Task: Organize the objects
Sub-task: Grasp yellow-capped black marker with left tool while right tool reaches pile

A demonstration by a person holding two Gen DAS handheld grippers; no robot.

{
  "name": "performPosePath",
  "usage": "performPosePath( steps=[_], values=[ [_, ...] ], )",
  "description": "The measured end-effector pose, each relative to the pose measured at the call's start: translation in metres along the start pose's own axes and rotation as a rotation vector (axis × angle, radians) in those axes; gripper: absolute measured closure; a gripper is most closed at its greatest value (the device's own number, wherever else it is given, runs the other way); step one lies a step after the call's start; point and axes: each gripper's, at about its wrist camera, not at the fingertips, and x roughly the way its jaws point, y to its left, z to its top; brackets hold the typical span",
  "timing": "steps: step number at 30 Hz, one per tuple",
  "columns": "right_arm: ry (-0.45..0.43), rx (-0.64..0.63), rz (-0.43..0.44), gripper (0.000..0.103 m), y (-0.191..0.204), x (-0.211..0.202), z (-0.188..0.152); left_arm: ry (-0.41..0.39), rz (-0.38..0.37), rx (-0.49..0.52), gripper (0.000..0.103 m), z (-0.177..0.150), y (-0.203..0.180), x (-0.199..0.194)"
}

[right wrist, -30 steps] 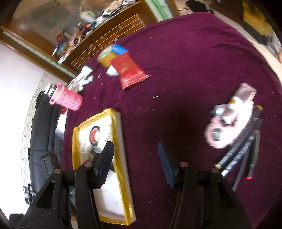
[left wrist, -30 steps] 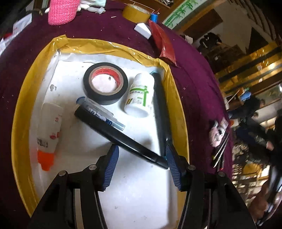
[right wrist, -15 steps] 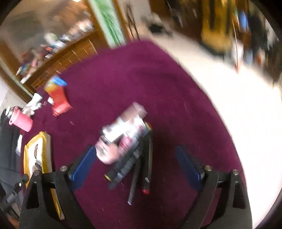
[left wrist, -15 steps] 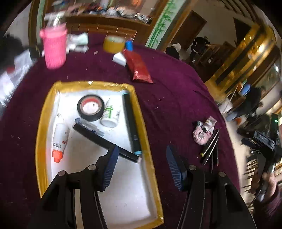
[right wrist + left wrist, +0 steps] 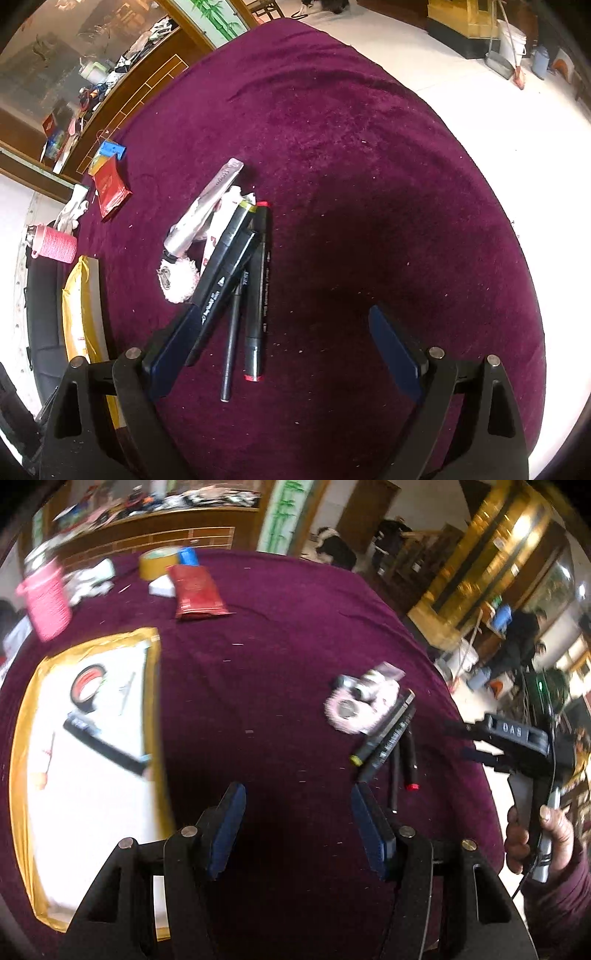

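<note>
Since a second earlier the left gripper [image 5: 297, 821] had swung away from the yellow-rimmed tray [image 5: 22, 716] to hang over bare purple tablecloth [image 5: 280, 635], its jaws apart with nothing between them. The right gripper [image 5: 280, 345] had come down over the pile of black markers [image 5: 236, 280], and its jaws had just been opening wide. The markers lay beside a silver tube [image 5: 201, 210] and a pink fluffy thing [image 5: 177, 278], just inside the left finger [image 5: 173, 350], unpinched.
</note>
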Motion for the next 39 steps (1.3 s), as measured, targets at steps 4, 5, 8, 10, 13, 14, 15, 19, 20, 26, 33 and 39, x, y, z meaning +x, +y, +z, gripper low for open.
performPosePath(
  steps=[4, 5, 8, 10, 13, 14, 15, 19, 20, 26, 33, 39],
  values=[
    [-0.004, -0.008, 0.003, 0.011, -0.010, -0.003, 0.001, 0.006, -0.010, 0.098, 0.050, 0.007, -0.036, 0.023],
    [-0.007, -0.008, 0.004, 0.011, -0.014, -0.005, 0.001, 0.003, -0.020, 0.117, 0.050, 0.010, -0.041, 0.028],
    [-0.020, -0.005, 0.006, 0.011, -0.026, -0.012, 0.002, 0.002, -0.082, 0.187, 0.050, 0.023, -0.065, 0.051],
    [-0.025, -0.003, 0.008, 0.011, -0.034, -0.016, 0.002, 0.028, -0.127, 0.222, 0.050, 0.033, -0.079, 0.072],
    [-0.033, 0.008, 0.017, 0.010, -0.047, -0.021, 0.002, 0.068, -0.137, 0.285, 0.050, 0.045, -0.096, 0.099],
    [-0.034, 0.014, 0.019, 0.010, -0.053, -0.023, 0.002, 0.084, -0.144, 0.300, 0.054, 0.047, -0.100, 0.106],
    [-0.034, 0.019, 0.020, 0.010, -0.057, -0.024, 0.002, 0.101, -0.146, 0.314, 0.064, 0.050, -0.103, 0.114],
    [-0.036, 0.040, 0.027, 0.010, -0.072, -0.027, 0.003, 0.129, -0.168, 0.303, 0.091, 0.060, -0.100, 0.126],
    [-0.035, 0.046, 0.029, 0.010, -0.075, -0.027, 0.004, 0.145, -0.198, 0.266, 0.097, 0.064, -0.095, 0.127],
    [-0.021, 0.052, 0.045, 0.010, -0.079, -0.020, 0.010, 0.149, -0.184, 0.281, 0.098, 0.062, -0.090, 0.125],
    [0.002, -0.013, 0.061, 0.010, -0.061, -0.011, 0.012, 0.112, -0.079, 0.403, 0.092, 0.059, -0.107, 0.127],
    [0.015, -0.036, 0.066, 0.010, -0.055, -0.005, 0.011, 0.163, -0.035, 0.438, 0.084, 0.045, -0.104, 0.135]
  ],
)
